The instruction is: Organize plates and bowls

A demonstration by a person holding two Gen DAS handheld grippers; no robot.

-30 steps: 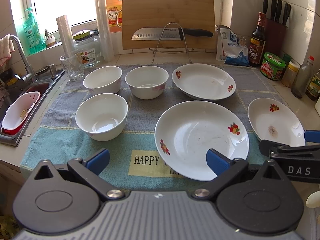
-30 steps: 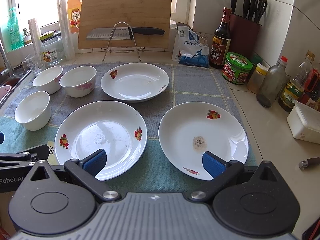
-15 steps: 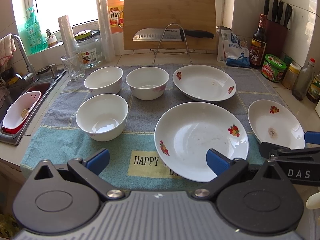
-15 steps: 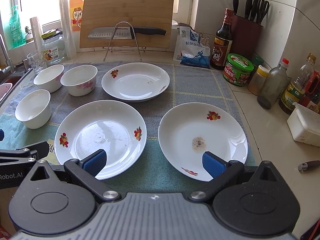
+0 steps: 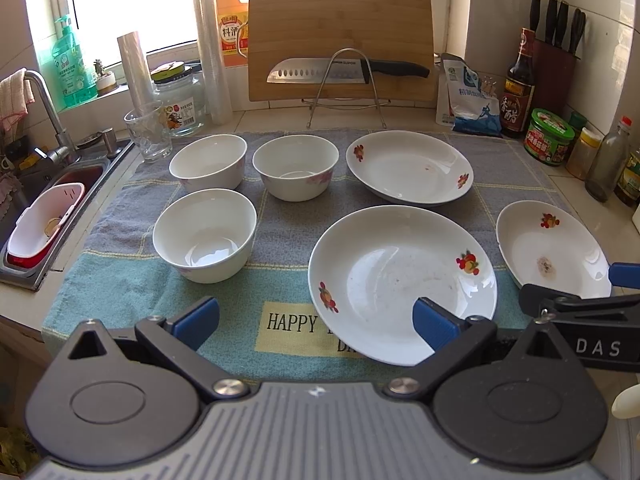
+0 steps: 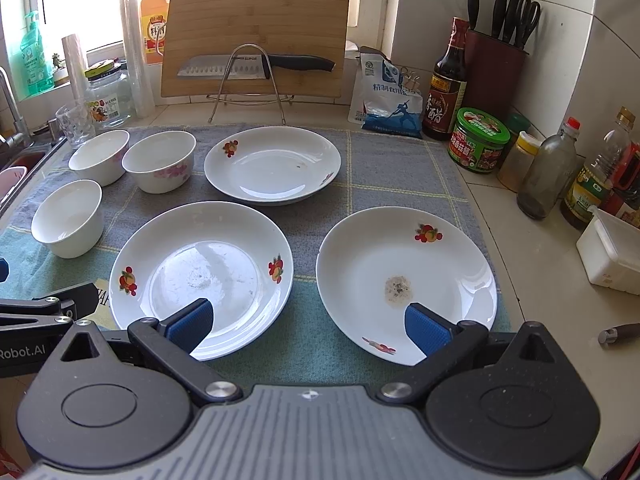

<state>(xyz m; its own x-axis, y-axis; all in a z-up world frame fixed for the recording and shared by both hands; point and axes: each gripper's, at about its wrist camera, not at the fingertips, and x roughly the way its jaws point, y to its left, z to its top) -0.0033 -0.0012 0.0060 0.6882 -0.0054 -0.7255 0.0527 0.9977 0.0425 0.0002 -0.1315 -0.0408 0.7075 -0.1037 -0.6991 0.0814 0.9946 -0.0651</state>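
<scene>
Three white bowls and three white flowered plates lie apart on a towel. The near bowl (image 5: 205, 234), far left bowl (image 5: 208, 160) and middle bowl (image 5: 296, 166) stand at the left. The near plate (image 5: 400, 276), the far plate (image 5: 408, 168) and a stained right plate (image 6: 404, 276) lie to their right. My left gripper (image 5: 316, 322) is open and empty above the towel's front edge. My right gripper (image 6: 306, 322) is open and empty, between the near plate (image 6: 200, 268) and the right plate.
A sink (image 5: 44, 216) with a red and white basket lies at the left. A glass (image 5: 148, 136), jar, cutting board (image 5: 340, 36) and knife on a rack stand behind. Bottles, jars (image 6: 478, 140) and a white box (image 6: 612, 256) crowd the right.
Both grippers have drifted slightly; the scene sits a little lower in view. Nothing was taken hold of or moved.
</scene>
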